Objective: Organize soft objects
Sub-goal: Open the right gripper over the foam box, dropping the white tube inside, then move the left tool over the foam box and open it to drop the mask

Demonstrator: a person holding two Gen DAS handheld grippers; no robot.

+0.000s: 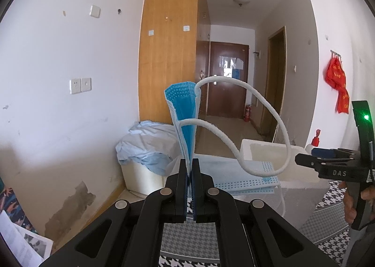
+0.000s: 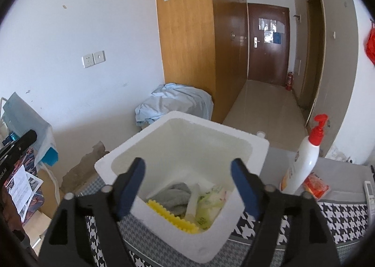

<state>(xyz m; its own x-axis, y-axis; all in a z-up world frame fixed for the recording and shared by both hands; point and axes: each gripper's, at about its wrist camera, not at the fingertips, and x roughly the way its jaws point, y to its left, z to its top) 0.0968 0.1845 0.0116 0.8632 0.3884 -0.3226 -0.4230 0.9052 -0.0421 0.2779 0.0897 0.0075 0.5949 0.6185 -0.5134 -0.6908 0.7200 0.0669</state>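
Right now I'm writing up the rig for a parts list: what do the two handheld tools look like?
Both match. The left tool has black plastic linkage arms with round silver pivot pins and blue ribbed pads. The right tool has the same black arms, silver pins and blue pads; its body carries white letters "DAS" and a green light.

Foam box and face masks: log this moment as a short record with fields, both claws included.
left claw: shut on a folded blue face mask, held upright, white ear loop arcing to its right
right claw: open, nothing between its fingers, above the white foam box
box contents: grey cloth, yellow ridged piece, green-printed soft packet
other mask: pale blue face mask lying flat beside the box
beside box: white pump bottle with red top, upright
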